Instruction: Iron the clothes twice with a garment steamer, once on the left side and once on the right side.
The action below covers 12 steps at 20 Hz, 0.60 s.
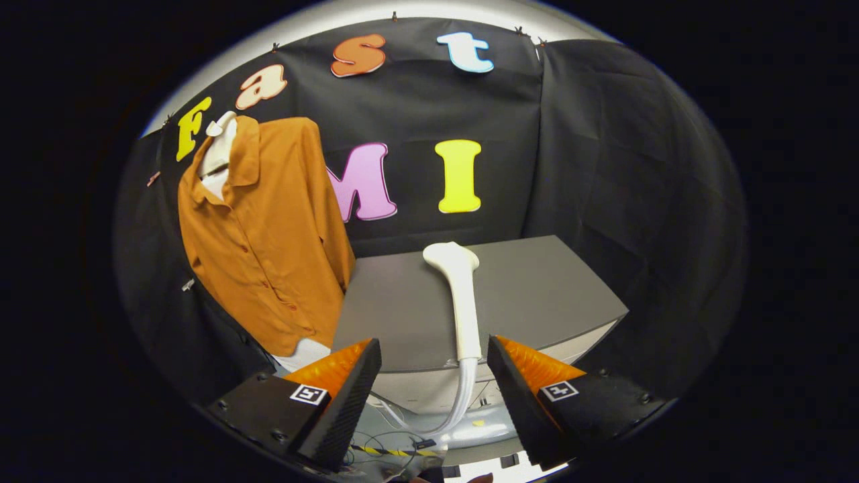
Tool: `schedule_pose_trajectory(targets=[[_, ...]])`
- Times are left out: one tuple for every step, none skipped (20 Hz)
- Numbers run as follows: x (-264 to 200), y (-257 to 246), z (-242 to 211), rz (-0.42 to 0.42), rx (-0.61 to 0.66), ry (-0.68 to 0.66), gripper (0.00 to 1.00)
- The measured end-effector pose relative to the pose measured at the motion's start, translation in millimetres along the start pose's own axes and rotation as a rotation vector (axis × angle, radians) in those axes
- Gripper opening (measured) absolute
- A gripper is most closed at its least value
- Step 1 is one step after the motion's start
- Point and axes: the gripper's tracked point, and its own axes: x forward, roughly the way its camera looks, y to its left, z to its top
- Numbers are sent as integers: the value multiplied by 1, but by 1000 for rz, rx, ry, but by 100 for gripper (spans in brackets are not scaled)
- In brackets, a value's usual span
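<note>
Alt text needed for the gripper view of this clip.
A white garment steamer lies on a grey table, just ahead of the open gripper, which grips nothing. Left of the table, an orange shirt hangs on a white hanger against the black booth wall.

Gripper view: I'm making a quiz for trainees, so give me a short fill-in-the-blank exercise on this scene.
1. The garment steamer lies on the grey ____.
2. The orange shirt hangs to the ____ of the table.
3. The gripper is ____, holding nothing.
4. The steamer's ____ runs down between the fingers.

Missing words: table; left; open; hose
</note>
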Motion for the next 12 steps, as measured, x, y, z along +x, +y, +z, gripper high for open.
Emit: schedule_pose_trajectory(targets=[[15, -4, -2, 2, 0, 27, 99], [29, -9, -10, 2, 4, 63, 99], [42, -12, -14, 5, 7, 100, 99], [56, -15, -20, 6, 13, 124, 99], [69, -15, -29, 8, 18, 156, 99], [79, -20, -36, 2, 19, 174, 96], [90, -23, -42, -8, 19, 195, 96], [104, -26, -45, -14, 16, 211, 87], [110, -33, -48, -36, 11, 222, 83], [117, -37, -50, -49, 14, 226, 77], [121, -41, -51, -69, 24, 231, 72], [126, -45, -56, -76, 44, 240, 58]])
